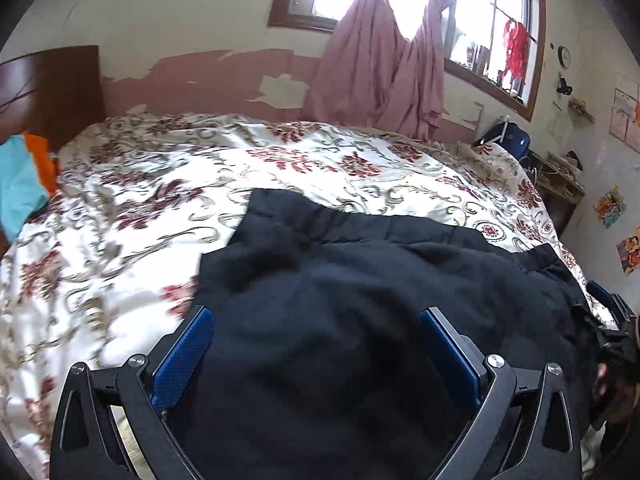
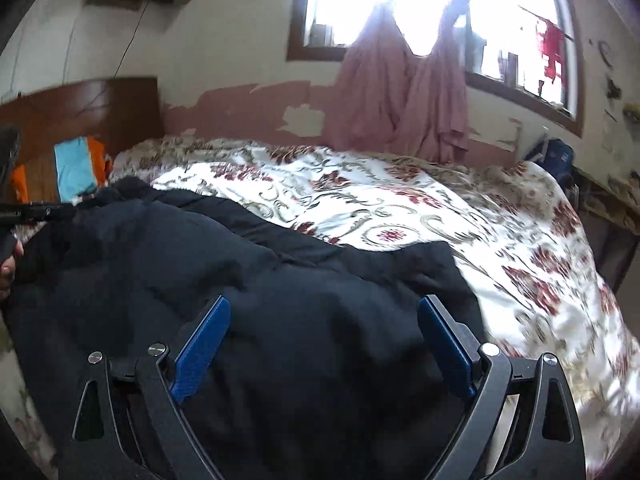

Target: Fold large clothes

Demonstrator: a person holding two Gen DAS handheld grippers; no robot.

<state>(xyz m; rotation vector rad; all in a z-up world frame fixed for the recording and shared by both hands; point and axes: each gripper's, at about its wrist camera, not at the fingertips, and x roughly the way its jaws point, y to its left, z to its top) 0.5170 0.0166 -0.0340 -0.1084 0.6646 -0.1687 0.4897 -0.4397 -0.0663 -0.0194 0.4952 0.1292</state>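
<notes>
Dark garment (image 1: 360,280), large and padded-looking, lies spread on the bed (image 1: 120,208) w/ floral cover, flat so it can be folded there.

Left wrist view: left hand-held gripper (image 1: 316,316) spread wide over the near part of the cloth, blue pads either side, gripping nothing; prob. lining up on an edge. Right hand-held gripper (image 1: 616,320) shows at the garment's far right edge.

Right wrist view: right hand-held gripper (image 2: 324,308) also wide open above the garment (image 2: 280,300), holding nothing. The two sit at opposite sides, likely so both ends lift together.
</notes>
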